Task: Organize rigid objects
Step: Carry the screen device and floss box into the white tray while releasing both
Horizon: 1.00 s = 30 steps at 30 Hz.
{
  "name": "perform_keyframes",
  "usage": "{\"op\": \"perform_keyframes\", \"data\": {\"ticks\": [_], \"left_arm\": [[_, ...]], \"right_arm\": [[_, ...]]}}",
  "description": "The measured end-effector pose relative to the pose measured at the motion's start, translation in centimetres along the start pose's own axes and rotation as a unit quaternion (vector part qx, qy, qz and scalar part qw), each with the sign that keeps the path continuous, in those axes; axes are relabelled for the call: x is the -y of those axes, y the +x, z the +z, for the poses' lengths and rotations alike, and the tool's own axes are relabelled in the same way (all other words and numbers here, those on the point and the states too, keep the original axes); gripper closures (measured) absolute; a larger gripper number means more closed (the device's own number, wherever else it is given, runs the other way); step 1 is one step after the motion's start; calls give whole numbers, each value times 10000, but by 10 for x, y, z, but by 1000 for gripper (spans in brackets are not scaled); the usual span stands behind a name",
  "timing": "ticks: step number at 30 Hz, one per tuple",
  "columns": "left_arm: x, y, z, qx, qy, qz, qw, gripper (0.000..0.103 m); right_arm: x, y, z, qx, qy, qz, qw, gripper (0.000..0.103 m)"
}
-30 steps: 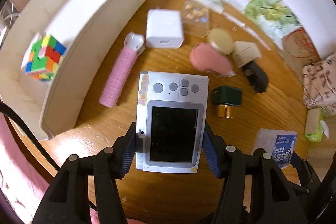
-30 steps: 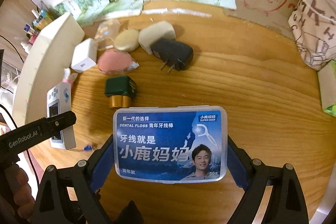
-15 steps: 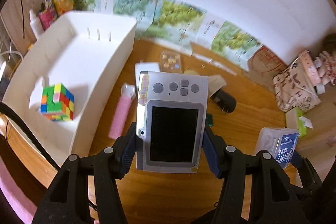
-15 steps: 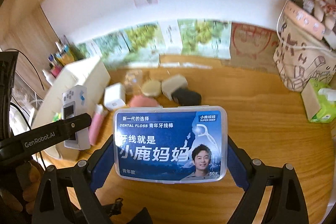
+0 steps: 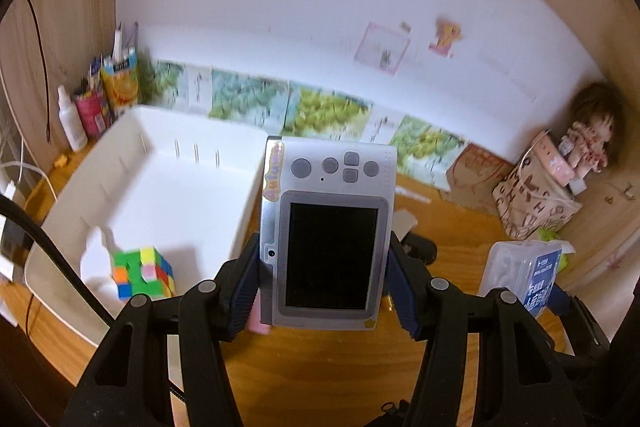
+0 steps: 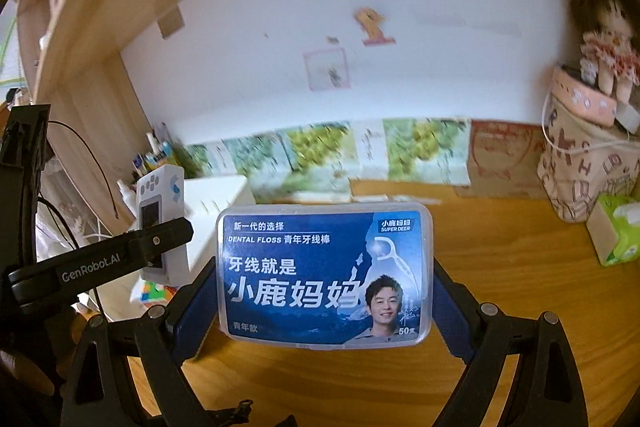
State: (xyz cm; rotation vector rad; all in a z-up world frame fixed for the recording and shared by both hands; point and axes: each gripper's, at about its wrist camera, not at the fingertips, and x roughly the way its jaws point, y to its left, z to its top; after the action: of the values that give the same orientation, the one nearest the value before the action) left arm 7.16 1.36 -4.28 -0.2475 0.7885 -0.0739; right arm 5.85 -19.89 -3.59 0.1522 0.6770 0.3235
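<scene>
My left gripper is shut on a silver handheld game console, held upright above the wooden desk with its dark screen toward the camera. Left of it lies a white tray with a colourful puzzle cube inside. My right gripper is shut on a clear dental floss box with a blue label, lifted off the desk. The right wrist view also catches the console in the left gripper, beside the tray. From the left wrist view the floss box appears at the right.
A black plug adapter and a pink roller peek out behind the console. Bottles and packets stand behind the tray. A patterned bag with a doll and a green tissue pack sit at the right.
Both grippers have risen and tilted up with their loads; the desk objects have dropped out of sight and the wall now fills the upper views. The tray sits closer beside the console.
</scene>
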Motion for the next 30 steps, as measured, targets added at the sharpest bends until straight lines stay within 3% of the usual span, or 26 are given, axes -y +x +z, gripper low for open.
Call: {"op": "perform_keyframes", "data": {"ticks": [7, 11, 30], "left_arm": [[-27, -23, 8, 476, 153, -216, 9985, 42], [-44, -28, 12, 589, 259, -139, 9978, 42], [-136, -33, 26, 431, 247, 190, 9986, 41]], "right_arm": [[-34, 0, -3, 388, -47, 148, 9991, 9], [-56, 6, -5, 493, -98, 228, 9985, 9], [-143, 43, -16, 482, -104, 526, 9974, 9]]}}
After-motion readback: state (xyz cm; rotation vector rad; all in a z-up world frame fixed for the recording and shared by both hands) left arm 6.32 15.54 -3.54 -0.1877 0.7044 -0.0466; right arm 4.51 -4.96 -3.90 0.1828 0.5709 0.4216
